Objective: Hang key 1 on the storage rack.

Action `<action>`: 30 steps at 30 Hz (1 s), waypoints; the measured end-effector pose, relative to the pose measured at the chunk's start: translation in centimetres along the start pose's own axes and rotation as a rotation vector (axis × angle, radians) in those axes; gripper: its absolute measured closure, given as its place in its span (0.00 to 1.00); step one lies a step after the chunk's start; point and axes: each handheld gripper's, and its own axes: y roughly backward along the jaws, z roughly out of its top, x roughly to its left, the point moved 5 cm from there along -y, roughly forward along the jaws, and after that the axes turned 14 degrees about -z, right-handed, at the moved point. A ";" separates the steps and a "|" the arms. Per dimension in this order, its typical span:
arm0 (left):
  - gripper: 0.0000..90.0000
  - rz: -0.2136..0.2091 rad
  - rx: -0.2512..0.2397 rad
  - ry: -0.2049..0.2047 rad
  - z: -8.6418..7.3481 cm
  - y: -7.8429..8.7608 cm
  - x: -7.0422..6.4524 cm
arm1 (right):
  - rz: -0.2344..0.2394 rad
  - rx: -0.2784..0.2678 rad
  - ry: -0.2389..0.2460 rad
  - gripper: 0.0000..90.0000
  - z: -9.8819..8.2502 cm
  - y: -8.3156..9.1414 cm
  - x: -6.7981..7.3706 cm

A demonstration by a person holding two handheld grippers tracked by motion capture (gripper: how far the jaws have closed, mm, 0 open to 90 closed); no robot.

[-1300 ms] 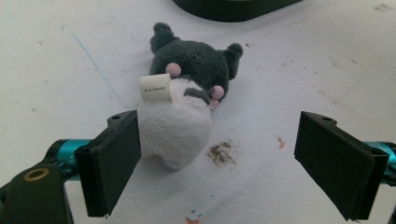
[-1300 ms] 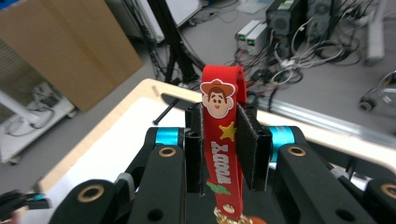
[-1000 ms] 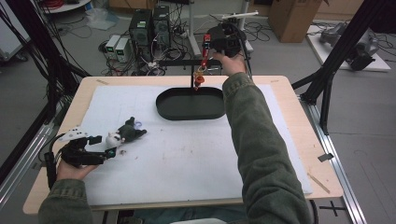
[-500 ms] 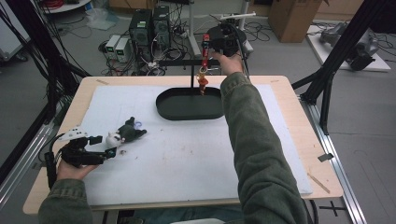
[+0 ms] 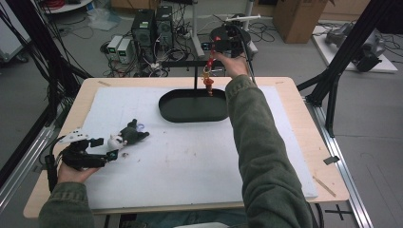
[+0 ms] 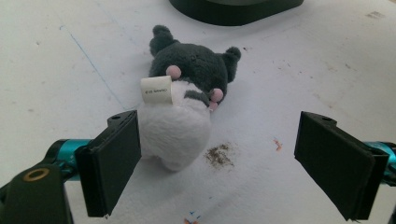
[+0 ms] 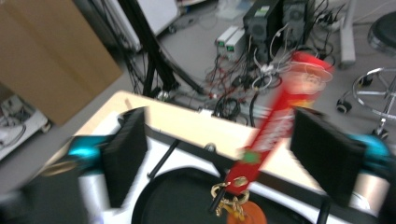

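Note:
A red keychain strap [image 5: 209, 64] with a gold clasp [image 7: 229, 198] and an orange charm [image 7: 245, 215] hangs at the black stand's bar [image 5: 183, 63], over the black oval tray [image 5: 166, 107]. My right gripper [image 5: 223, 40] is at the strap's top. Its jaws have just been opening and now stand open, with the blurred strap [image 7: 275, 123] between them and touching neither pad. At the left, my left gripper [image 5: 102, 154] lies open on the white mat. Its gripper view has a grey and white plush toy [image 6: 184, 98] just ahead between the jaws [image 5: 127, 137].
The stand's upright post [image 5: 195, 78] rises from the tray's far rim. The white mat [image 5: 190, 161] covers most of the wooden table [image 5: 304, 99]. Computers and cables [image 5: 152, 28], a stool and a cardboard box [image 5: 297, 16] are on the floor beyond.
The right hand has barely shifted at the bar, and the red strap still hangs there. The left hand and the plush toy have not moved.

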 end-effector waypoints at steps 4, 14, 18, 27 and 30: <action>0.17 0.002 -0.001 -0.001 0.0 0.1 -0.1 | -0.019 0.005 0.043 0.01 -0.8 0.3 0.2; 0.17 0.007 -0.003 0.000 0.0 0.2 -0.1 | 0.010 -0.005 0.165 0.01 -2.0 1.8 1.7; 0.17 0.007 -0.007 0.001 0.0 0.2 -0.2 | 0.040 -0.009 0.167 0.01 -2.0 2.6 2.5; 0.17 0.006 0.000 -0.002 0.0 0.2 -0.1 | 0.047 -0.032 0.213 0.01 -3.5 4.3 3.2; 0.17 0.007 0.002 -0.002 0.0 0.2 -0.1 | 0.026 -0.039 0.229 0.01 -4.2 4.8 2.9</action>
